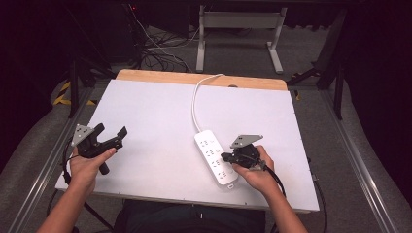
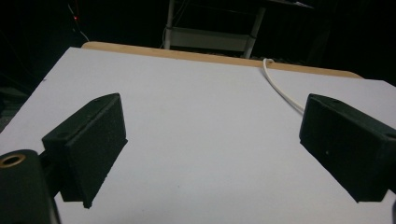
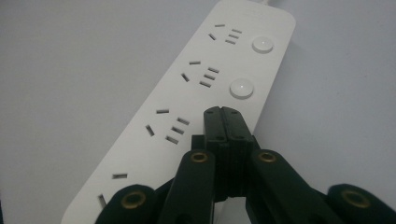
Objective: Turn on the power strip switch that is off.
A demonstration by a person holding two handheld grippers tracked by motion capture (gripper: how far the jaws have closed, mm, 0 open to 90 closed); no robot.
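A white power strip point(image 1: 214, 154) lies on the white table point(image 1: 155, 116), right of centre, with its white cord point(image 1: 195, 99) running to the far edge. My right gripper point(image 1: 225, 156) is shut with nothing between its jaws. In the right gripper view its closed tips point(image 3: 222, 110) rest over the strip point(image 3: 187, 88), in line with two round white buttons point(image 3: 241, 87) farther along; whether they touch the strip I cannot tell. My left gripper point(image 1: 111, 130) is held above the table's left side, jaws wide open and empty. In the left gripper view point(image 2: 212, 140) bare table lies ahead, with the cord point(image 2: 280, 88).
A wooden strip point(image 1: 160, 76) borders the table's far edge. Beyond it stand a grey metal frame point(image 1: 238, 19) and tangled floor cables point(image 1: 155, 53). Metal rails point(image 1: 350, 160) run along both sides of the table.
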